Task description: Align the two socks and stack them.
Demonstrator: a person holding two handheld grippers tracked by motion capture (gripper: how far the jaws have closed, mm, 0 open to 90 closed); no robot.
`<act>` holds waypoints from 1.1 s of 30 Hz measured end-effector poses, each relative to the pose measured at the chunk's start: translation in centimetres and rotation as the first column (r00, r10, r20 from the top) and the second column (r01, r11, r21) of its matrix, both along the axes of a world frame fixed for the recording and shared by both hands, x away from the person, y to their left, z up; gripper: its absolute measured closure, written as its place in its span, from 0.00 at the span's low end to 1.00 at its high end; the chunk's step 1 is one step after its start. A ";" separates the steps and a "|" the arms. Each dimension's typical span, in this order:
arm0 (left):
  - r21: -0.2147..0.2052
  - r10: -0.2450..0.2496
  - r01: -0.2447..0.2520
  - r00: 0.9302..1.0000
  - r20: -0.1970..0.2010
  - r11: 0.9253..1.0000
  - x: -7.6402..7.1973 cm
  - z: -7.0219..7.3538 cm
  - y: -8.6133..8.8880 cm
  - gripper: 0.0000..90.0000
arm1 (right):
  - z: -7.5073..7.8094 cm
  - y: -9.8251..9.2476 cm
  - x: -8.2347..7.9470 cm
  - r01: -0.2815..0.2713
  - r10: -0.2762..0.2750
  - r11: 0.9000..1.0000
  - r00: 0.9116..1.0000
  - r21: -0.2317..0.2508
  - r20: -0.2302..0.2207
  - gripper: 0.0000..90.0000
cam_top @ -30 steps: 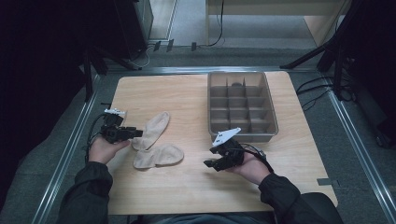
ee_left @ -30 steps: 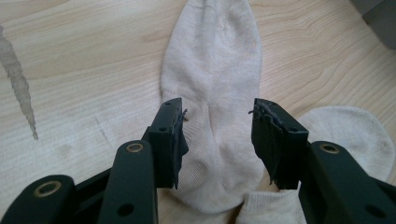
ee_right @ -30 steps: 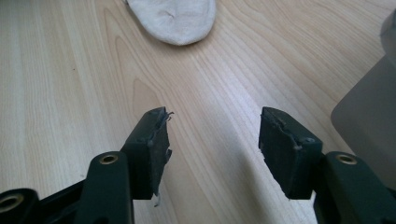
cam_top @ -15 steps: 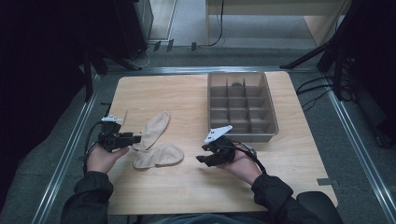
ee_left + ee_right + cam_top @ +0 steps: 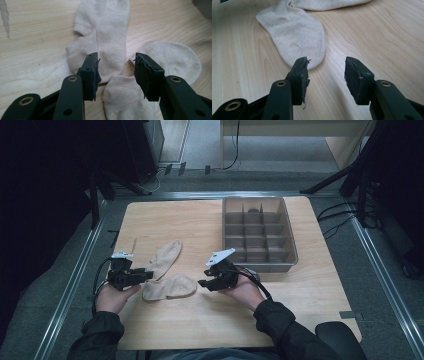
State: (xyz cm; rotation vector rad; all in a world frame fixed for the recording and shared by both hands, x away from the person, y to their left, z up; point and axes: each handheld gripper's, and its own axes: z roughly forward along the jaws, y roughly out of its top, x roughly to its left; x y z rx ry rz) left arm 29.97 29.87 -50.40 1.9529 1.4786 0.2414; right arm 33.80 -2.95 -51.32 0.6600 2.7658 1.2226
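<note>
Lying between both open grippers (image 5: 146,274) (image 5: 202,283): two socks (image 5: 169,287).

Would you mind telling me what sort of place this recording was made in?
Most likely a lab or studio recording station: a wooden table framed by metal rails, dark stands and cables around it, with two socks and a grey divided tray laid out.

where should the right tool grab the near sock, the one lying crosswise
Probably its rounded toe end: the near sock lies flat with the toe toward the right tool, whose open jaws are already lined up beside it. Come in low from that side and pinch the toe edge; its cuff tucks under the other sock.
</note>
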 end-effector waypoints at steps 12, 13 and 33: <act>0.021 0.011 -0.011 1.000 -0.005 1.000 0.2 -0.9 -0.3 0.59 | -0.4 3.1 1.5 -0.014 0.014 1.000 1.000 -0.016 0.008 0.60; 0.020 0.016 -0.016 1.000 -0.004 1.000 0.2 -1.0 -0.3 0.59 | -0.5 3.3 1.6 -0.016 0.016 1.000 1.000 -0.013 0.007 0.61; 0.010 0.044 -0.044 0.999 -0.013 0.999 1.3 -2.1 0.1 0.60 | -1.2 8.1 4.2 0.036 -0.037 0.999 0.999 0.019 0.036 0.65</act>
